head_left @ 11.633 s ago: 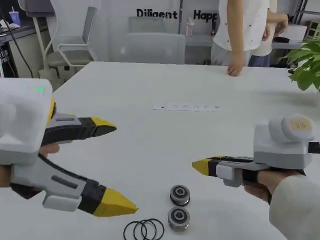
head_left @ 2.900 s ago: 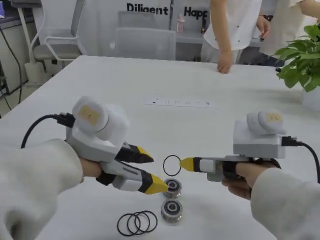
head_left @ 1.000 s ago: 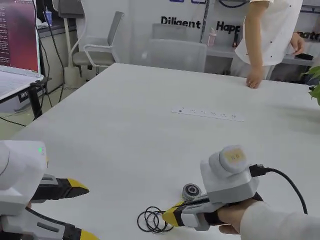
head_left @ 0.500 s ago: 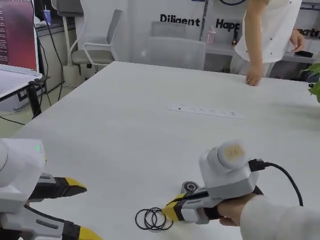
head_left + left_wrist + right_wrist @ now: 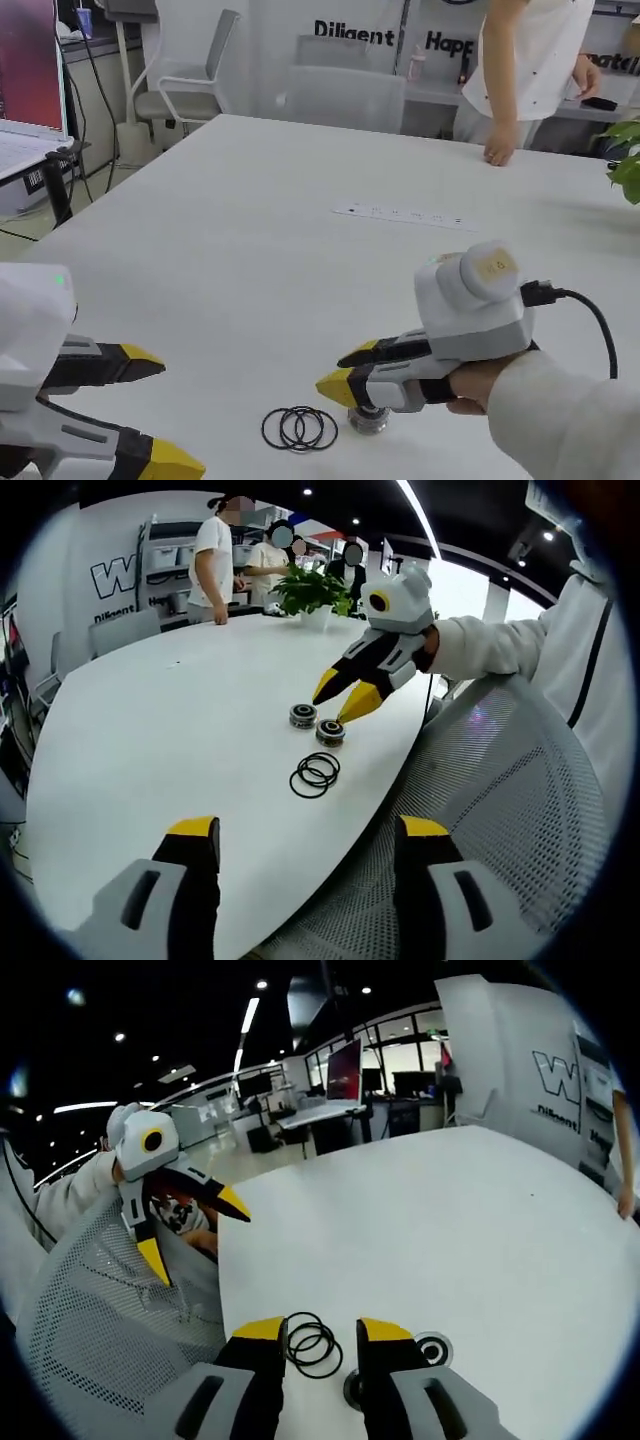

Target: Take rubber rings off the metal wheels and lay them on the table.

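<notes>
White table [image 5: 250, 250] | rings [image 5: 300, 428] piled | wheel [image 5: 368, 420] half hidden under right claw [image 5: 335, 370], apart | left claw [image 5: 175, 415] apart, cut off

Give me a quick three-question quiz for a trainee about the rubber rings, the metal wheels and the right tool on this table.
1. True or false: the right tool is shut on a rubber ring.
2. Where do the loose rubber rings lie? A) flat on the table, beside the metal wheels; B) seated around the wheels; C) stacked on top of a wheel.
3. Fill in: the left gripper view shows ____ metal wheels on the table.
Key: 1 false, its jaws stand apart with nothing between them. 2 A. 3 two.
</notes>
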`<state>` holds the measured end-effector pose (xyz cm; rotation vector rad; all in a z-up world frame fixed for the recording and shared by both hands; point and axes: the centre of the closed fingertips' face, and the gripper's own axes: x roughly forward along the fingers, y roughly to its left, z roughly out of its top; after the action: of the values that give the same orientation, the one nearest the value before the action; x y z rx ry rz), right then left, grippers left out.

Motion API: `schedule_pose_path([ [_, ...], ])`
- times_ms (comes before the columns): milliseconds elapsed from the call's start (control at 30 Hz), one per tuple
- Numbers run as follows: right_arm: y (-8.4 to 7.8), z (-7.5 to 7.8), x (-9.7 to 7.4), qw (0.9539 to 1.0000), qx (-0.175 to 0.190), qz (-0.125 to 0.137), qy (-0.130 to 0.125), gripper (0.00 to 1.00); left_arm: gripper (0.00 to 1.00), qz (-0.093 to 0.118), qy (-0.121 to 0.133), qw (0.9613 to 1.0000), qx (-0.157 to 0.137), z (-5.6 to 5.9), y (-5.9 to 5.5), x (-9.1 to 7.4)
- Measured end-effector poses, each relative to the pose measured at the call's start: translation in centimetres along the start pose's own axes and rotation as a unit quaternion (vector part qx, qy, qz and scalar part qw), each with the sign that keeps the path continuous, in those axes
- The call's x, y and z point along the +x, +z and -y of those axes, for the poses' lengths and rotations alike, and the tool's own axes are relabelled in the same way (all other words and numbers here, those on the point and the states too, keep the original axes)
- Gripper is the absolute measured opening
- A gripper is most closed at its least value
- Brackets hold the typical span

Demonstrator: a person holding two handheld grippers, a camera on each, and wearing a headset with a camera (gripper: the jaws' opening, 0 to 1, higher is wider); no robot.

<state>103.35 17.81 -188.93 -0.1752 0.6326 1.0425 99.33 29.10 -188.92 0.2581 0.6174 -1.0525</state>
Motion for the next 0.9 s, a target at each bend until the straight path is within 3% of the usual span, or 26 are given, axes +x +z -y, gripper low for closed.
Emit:
schedule_pose_path([
  [267, 0.6, -0.5, -1.5, 0.9998, -0.014, 0.009, 0.007, 0.44, 0.71, 0.012, -0.006, 0.9998, -0.014, 0.1, 0.4, 0.1],
  [400, 0.4, -0.3, -2.5, 0.9998, -0.016, 0.009, 0.004, 0.53, 0.79, 0.02, -0.002, 0.9997, -0.013, 0.0, 0.7, 0.1],
  [567, 1.3, -0.3, -4.5, 0.9989, 0.003, 0.047, 0.004, 0.65, 0.8, 0.028, -0.007, 0.9995, -0.012, 0.2, 1.0, 0.2],
  [700, 1.1, -0.1, -5.9, 0.9984, 0.008, 0.056, -0.004, 0.7, 0.83, 0.036, -0.011, 0.999, -0.022, 0.3, 1.2, 0.2],
  [900, 0.8, 0.9, -8.3, 0.9952, 0.015, 0.091, -0.033, 0.86, 0.86, 0.038, -0.019, 0.9988, -0.023, 0.5, 1.2, 0.3],
])
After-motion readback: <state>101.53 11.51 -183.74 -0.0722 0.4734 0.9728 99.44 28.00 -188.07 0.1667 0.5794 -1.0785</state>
